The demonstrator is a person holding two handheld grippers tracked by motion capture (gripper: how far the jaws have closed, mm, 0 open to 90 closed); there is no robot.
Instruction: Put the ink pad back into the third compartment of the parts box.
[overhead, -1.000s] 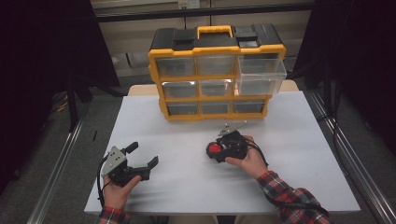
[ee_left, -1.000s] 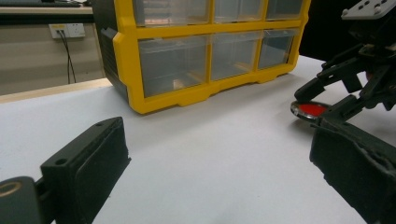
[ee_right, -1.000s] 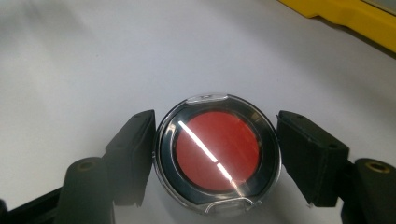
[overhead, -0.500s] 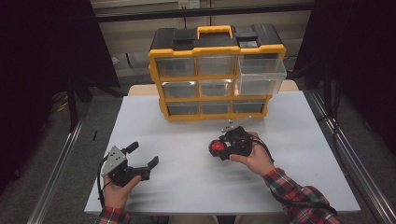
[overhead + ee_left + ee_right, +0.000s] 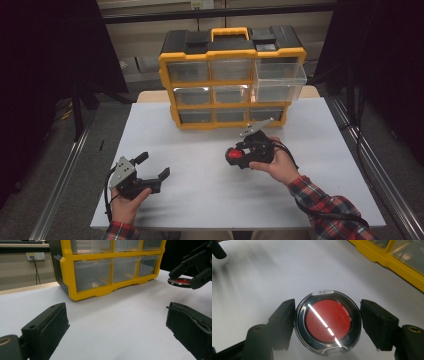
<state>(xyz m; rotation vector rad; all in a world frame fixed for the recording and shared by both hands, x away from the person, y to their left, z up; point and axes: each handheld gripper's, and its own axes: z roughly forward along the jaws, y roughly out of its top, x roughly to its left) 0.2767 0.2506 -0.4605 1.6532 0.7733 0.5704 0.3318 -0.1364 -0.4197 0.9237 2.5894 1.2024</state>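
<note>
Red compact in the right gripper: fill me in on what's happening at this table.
A person works with two handheld grippers. The right gripper holds a round red compact between its fingers, above the white table in front of the yellow drawer organizer, whose top right drawer is pulled out. The left gripper sits open and empty near the front edge.

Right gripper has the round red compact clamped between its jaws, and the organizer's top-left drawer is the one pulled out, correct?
Not quite. The pulled-out drawer is the top-right one of the yellow organizer, as the high view shows. The rest holds: the right gripper has the round red compact clamped between its jaws.
</note>
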